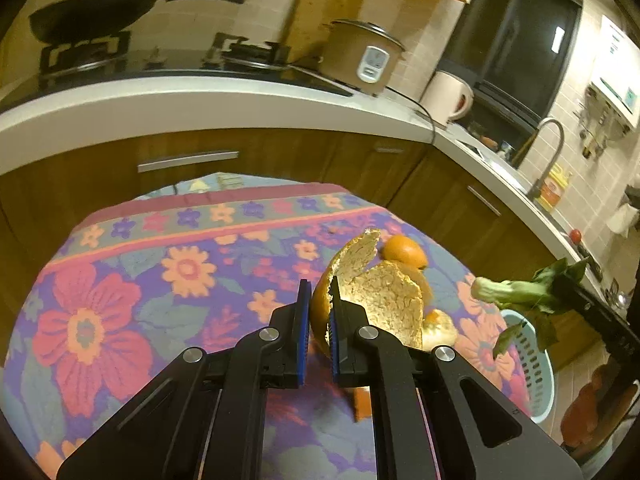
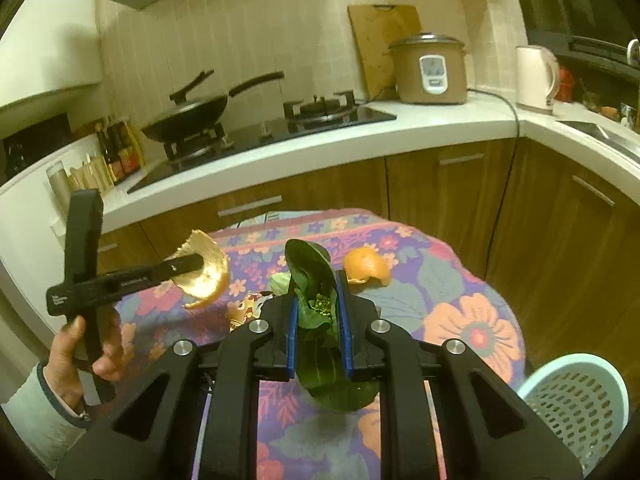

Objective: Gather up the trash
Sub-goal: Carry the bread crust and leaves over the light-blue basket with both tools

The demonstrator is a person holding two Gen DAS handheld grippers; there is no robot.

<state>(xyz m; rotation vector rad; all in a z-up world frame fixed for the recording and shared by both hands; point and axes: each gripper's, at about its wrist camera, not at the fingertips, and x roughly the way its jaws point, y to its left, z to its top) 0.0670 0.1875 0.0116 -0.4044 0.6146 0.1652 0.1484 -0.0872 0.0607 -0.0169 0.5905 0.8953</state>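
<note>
Left wrist view: our left gripper (image 1: 320,300) is clenched on a big piece of orange peel (image 1: 380,296), pith side toward the camera, lifted clear of the flowered tablecloth (image 1: 120,280). Behind it, toward the far right edge of the table, another orange peel piece (image 1: 404,251) sits on the cloth, untouched. At the right of this view the right gripper's finger holds a green vegetable scrap (image 1: 516,292) in the air, above the pale blue perforated basket (image 1: 536,376) that stands just off the table's right edge. We can't see inside the basket from here, so no count of what is already in. Right wrist view: our right gripper (image 2: 318,308) is clamped on the leafy vegetable scrap (image 2: 316,312), leaves bunched between the blue pads, also off the cloth. The left gripper (image 2: 192,266) shows at the left, held by a hand (image 2: 92,352), with its peel (image 2: 204,276) pinched and airborne beyond the table's left edge. Still lying on the cloth: the orange peel piece (image 2: 368,266) near the far right edge, and a small colourful wrapper-like scrap (image 2: 246,310) just ahead of our right fingers; what it is exactly we can't tell. The basket (image 2: 580,400) is at lower right, beside the near right edge of the table. Our read: two items picked, neither dropped yet; at least two pickups remain after this.
</note>
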